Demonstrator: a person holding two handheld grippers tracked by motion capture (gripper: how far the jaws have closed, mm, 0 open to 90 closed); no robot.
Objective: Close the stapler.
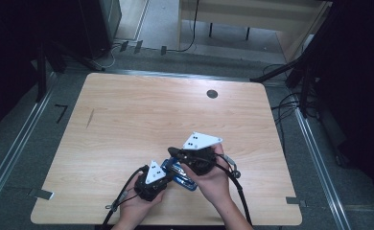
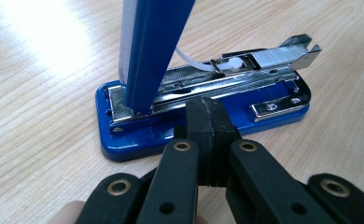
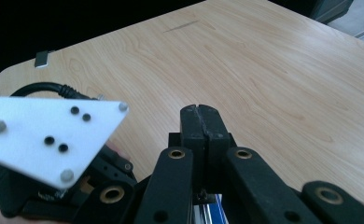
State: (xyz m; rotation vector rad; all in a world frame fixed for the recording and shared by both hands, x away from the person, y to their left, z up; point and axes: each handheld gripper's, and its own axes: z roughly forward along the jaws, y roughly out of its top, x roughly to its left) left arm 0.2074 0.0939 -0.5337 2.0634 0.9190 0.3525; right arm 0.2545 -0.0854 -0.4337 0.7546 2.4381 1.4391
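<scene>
A blue stapler (image 1: 181, 178) lies near the table's front edge between my two hands. In the left gripper view its blue lid (image 2: 152, 46) stands swung up, and the metal magazine (image 2: 245, 70) with a row of staples lies bare over the blue base (image 2: 138, 140). My left gripper (image 2: 207, 109) is shut with nothing between its jaws, tips right at the base's near side; whether they touch it I cannot tell. My right gripper (image 3: 201, 116) is shut too, empty, hovering above the stapler (image 3: 210, 212), of which a blue bit peeks out below the jaws. From above, left gripper (image 1: 167, 168) and right gripper (image 1: 174, 152) sit close together.
The wooden table (image 1: 142, 115) has a dark round hole (image 1: 212, 94) at the back right and a thin dark mark (image 1: 90, 118) at the left. Metal brackets (image 1: 41, 194) sit at the front corners. Cables and dark stands ring the table on the floor.
</scene>
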